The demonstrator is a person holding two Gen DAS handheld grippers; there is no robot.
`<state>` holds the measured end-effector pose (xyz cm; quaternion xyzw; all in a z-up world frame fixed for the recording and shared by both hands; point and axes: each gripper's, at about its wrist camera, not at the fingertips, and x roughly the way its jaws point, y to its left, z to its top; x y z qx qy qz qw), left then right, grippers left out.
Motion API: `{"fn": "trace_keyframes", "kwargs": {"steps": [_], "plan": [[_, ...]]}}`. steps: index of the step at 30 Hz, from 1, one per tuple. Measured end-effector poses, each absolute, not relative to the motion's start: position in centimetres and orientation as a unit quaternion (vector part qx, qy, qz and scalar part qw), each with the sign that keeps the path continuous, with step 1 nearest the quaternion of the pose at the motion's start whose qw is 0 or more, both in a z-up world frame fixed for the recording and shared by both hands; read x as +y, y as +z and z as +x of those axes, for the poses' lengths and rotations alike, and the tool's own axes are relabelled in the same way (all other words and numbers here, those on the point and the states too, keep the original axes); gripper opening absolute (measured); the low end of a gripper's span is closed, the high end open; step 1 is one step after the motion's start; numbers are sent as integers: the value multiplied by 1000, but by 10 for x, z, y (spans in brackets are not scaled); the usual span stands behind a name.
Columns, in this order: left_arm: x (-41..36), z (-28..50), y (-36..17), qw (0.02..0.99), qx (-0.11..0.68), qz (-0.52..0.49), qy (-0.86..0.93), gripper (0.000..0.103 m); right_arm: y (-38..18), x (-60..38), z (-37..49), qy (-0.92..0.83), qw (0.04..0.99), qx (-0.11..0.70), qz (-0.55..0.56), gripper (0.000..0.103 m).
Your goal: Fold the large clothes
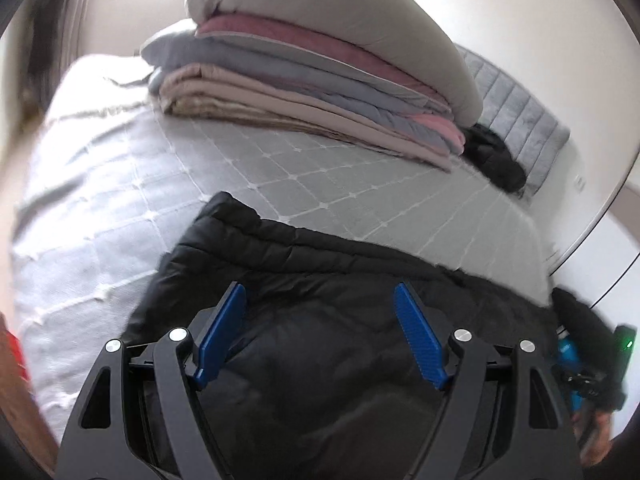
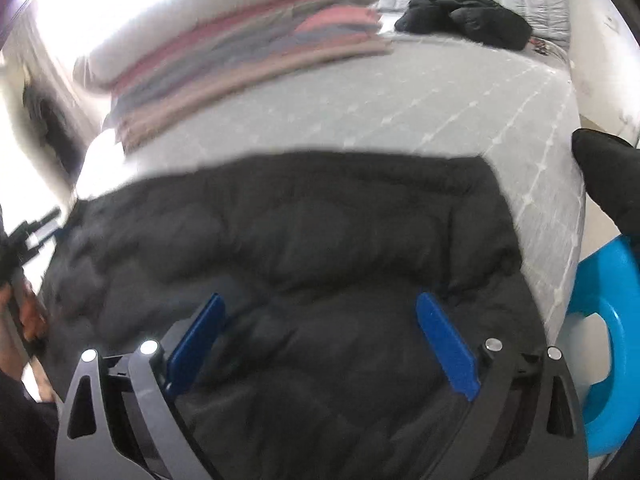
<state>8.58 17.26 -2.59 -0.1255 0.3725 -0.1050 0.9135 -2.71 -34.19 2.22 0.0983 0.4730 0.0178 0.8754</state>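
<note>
A black quilted puffer jacket (image 1: 320, 300) lies flat on the near part of a grey quilted bed (image 1: 300, 168). It also shows in the right wrist view (image 2: 304, 240), where it fills the middle. My left gripper (image 1: 320, 292) is open and empty, its blue fingers spread just above the jacket. My right gripper (image 2: 318, 300) is open and empty too, hovering over the jacket's near part. The right gripper shows at the far right edge of the left wrist view (image 1: 576, 376).
A stack of folded blankets (image 1: 320, 80) with a large beige pillow (image 1: 340, 12) on top sits at the far side of the bed. Another black garment (image 2: 468, 18) lies crumpled by a grey headboard cushion (image 1: 516, 120). A blue plastic stool (image 2: 612, 340) stands off the bed's right edge.
</note>
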Motion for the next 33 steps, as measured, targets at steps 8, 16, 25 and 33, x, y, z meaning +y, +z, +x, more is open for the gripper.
{"fn": "trace_keyframes", "kwargs": {"steps": [8, 16, 25, 33], "plan": [[161, 75, -27, 920, 375, -59, -100, 73, 34, -340, -39, 0, 889, 444, 108, 96], [152, 90, -54, 903, 415, -41, -102, 73, 11, -344, -32, -13, 861, 493, 121, 96], [245, 24, 4, 879, 374, -245, -165, 73, 73, -288, -61, 98, 903, 397, 132, 96], [346, -92, -57, 793, 386, -462, -96, 85, 54, -278, -61, 135, 883, 429, 135, 96]]}}
